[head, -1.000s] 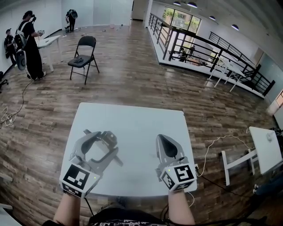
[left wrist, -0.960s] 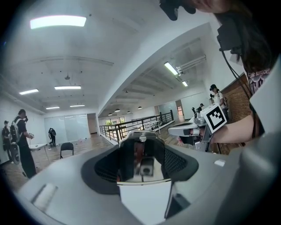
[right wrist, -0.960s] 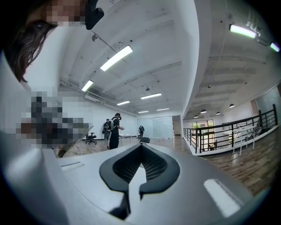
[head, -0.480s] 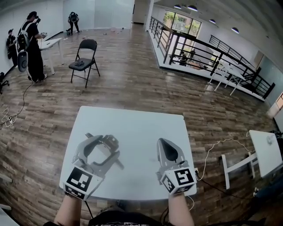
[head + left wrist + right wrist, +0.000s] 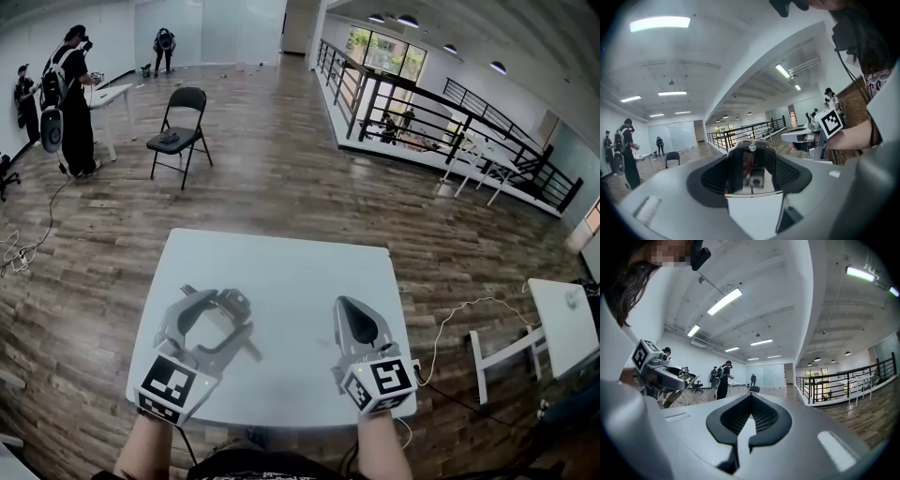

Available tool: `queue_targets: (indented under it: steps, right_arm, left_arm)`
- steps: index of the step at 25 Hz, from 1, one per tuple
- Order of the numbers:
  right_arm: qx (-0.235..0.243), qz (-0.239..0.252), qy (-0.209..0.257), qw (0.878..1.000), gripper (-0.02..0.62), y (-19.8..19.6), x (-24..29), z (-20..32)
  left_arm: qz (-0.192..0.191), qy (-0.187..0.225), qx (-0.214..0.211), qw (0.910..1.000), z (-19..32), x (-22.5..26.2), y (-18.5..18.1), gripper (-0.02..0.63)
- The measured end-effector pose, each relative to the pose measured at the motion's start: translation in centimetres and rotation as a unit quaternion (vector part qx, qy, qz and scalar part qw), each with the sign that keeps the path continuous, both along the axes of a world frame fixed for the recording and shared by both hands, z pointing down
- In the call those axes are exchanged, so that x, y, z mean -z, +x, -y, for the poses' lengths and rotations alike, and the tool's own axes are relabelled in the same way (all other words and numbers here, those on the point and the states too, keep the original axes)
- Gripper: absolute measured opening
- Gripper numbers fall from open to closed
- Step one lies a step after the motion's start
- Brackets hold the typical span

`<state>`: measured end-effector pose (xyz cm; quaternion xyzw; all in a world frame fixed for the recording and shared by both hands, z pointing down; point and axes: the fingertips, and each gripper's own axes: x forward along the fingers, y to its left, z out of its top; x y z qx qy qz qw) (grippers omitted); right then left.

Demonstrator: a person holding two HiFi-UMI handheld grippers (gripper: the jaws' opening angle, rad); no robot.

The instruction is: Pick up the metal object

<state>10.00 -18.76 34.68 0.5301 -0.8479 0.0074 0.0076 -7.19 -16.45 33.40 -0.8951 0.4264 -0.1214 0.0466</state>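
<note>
Plainly the left gripper (image 5: 751, 164) clamps the metal object (image 5: 757, 178) between its fingers (image 5: 788, 174) at twelve o'clock; the right gripper (image 5: 750, 401) is closed, empty.

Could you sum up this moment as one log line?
left claw: shut on metal object | right claw: shut, empty | both over table

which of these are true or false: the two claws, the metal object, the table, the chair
1. The left claw grips the metal object. True.
2. The right claw is wide open. False: its jaws are together with nothing between them.
3. A black folding chair stands on the wood floor beyond the table. True.
4. Both claws hang over bare floor. False: both are over the white table.
</note>
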Motion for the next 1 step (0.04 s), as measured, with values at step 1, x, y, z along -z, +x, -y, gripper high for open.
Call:
queue_targets:
  steps: [1]
  right_arm:
    - [0.002, 0.0, 0.001, 1.0, 0.009, -0.06, 0.14, 0.0]
  left_arm:
    - [0.0, -0.001, 0.0, 1.0, -0.01, -0.02, -0.01, 0.291]
